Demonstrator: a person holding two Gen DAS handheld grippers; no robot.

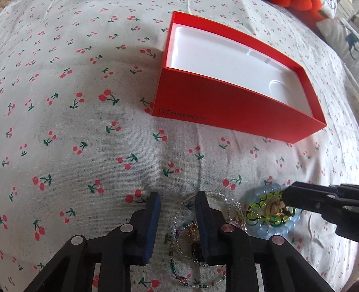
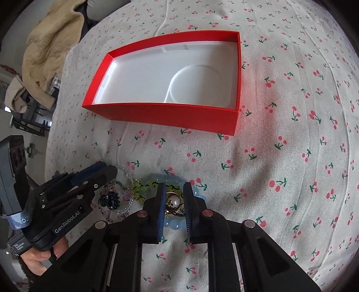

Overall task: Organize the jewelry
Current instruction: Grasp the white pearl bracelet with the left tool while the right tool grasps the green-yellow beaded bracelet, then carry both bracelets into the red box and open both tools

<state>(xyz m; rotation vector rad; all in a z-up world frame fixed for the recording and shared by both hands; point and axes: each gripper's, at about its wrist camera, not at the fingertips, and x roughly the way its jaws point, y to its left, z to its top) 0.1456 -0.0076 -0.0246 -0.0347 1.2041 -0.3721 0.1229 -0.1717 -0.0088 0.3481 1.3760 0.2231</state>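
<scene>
An open red box (image 1: 235,116) (image 2: 168,114) with a white insert lies on the cherry-print cloth, beyond the jewelry. My left gripper (image 1: 178,198) points down with its jaws narrowly apart; a strand of the clear bead bracelet (image 1: 174,224) (image 2: 125,209) lies between them, unpressed. A dark blue cluster pendant (image 2: 110,201) rests inside that bracelet. My right gripper (image 2: 174,188) stands over a pale blue bead bracelet (image 1: 269,231) (image 2: 172,224) and a green bead bracelet (image 1: 253,213) (image 2: 139,191). Its pads touch both sides of a gold and pearl ornament (image 2: 174,202).
A beige blanket (image 2: 49,45) hangs off the far left edge of the bed. A person's hand (image 2: 38,258) holds the left gripper's handle. A red plush thing (image 1: 298,6) and a deer-print pillow (image 1: 341,38) lie at the far right.
</scene>
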